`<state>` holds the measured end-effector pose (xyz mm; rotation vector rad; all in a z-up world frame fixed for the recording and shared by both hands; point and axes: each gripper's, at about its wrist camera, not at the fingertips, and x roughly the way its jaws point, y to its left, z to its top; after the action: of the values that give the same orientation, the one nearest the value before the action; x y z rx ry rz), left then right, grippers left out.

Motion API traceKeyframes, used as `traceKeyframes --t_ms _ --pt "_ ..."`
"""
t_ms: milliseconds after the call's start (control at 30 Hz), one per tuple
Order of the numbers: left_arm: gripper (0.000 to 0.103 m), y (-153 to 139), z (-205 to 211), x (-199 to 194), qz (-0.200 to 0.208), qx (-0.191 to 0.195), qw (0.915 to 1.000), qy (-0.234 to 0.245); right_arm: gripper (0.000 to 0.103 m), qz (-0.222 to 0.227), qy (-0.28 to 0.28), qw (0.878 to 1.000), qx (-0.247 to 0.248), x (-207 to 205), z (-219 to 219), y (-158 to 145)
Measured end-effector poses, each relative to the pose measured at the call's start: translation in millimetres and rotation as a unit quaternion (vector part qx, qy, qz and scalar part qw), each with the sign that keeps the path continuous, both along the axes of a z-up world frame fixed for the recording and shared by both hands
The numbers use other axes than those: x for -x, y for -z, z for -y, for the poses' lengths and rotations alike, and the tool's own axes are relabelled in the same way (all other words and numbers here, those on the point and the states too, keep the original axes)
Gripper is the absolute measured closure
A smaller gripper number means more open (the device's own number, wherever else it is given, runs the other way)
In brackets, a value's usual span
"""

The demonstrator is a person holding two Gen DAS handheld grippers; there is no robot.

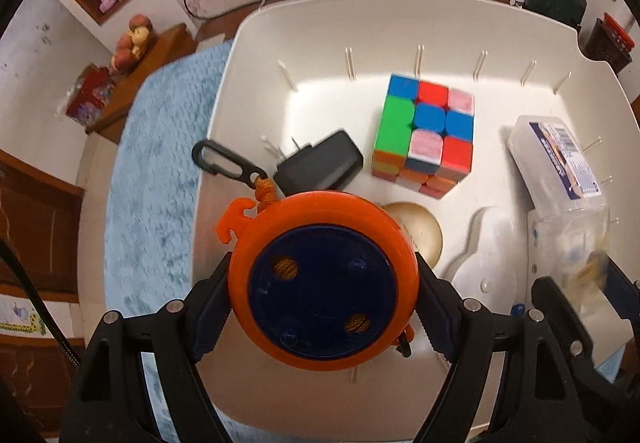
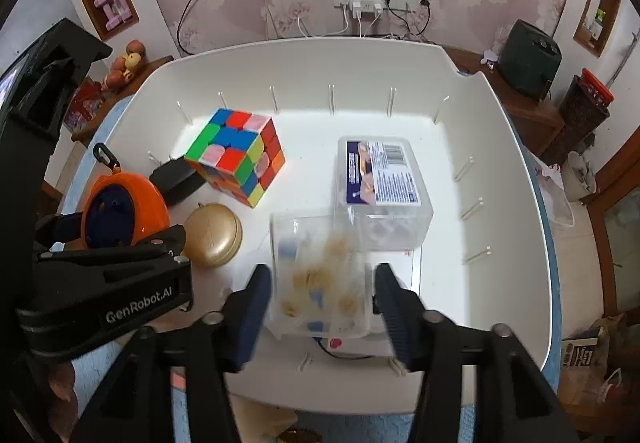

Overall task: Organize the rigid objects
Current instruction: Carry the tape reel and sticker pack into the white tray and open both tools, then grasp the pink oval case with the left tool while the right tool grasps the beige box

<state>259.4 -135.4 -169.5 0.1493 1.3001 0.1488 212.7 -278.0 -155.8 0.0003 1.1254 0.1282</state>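
My left gripper [image 1: 322, 297] is shut on an orange reel with a blue centre [image 1: 322, 279], held over the left front of the white bin [image 1: 304, 19]; a black clip [image 1: 224, 159] hangs from its cord. The reel also shows in the right wrist view [image 2: 124, 211]. My right gripper [image 2: 322, 303] has its jaws spread around a clear box of small pieces [image 2: 320, 275], which looks blurred; a narrow gap shows on each side. In the bin lie a colour cube [image 2: 236, 155], a black charger [image 2: 176, 179], a gold round case [image 2: 214, 235] and a labelled clear box [image 2: 382, 187].
The bin [image 2: 532, 227] sits on a blue mat [image 1: 156, 163]. A white flat piece [image 1: 488, 263] lies on the bin floor under the clear box. Behind are a wall with sockets and cables [image 2: 368, 7], a wooden shelf [image 1: 148, 67] and a dark appliance [image 2: 528, 59].
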Motion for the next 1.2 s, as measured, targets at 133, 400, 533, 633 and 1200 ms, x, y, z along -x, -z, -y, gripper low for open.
traceKeyframes --t_ms 133,400,533,633,1200 --pt "0.02 1.6 -4.6 2.8 -0.018 0.023 0.9995 -0.007 0.034 0.014 0.003 1.0 0.005 9.2 0.6 -7.2" --pt "0.004 -47.9 -3.7 20.2 0.055 0.026 0.9979 0.023 0.034 0.037 0.021 0.999 -0.006 29.4 5.2 -28.5" --pt "0.003 -72.7 -9.1 29.0 0.077 0.04 0.9959 0.025 0.034 0.052 0.03 0.998 -0.013 41.3 2.5 -40.5" --pt "0.003 -84.7 -14.3 38.2 0.086 0.053 0.9945 0.028 0.034 0.063 0.033 0.997 -0.014 51.9 -0.4 -49.8" --pt "0.003 -129.9 -45.1 119.6 0.121 0.084 0.987 0.064 0.034 0.097 0.055 0.993 -0.035 126.9 -14.8 -84.6"
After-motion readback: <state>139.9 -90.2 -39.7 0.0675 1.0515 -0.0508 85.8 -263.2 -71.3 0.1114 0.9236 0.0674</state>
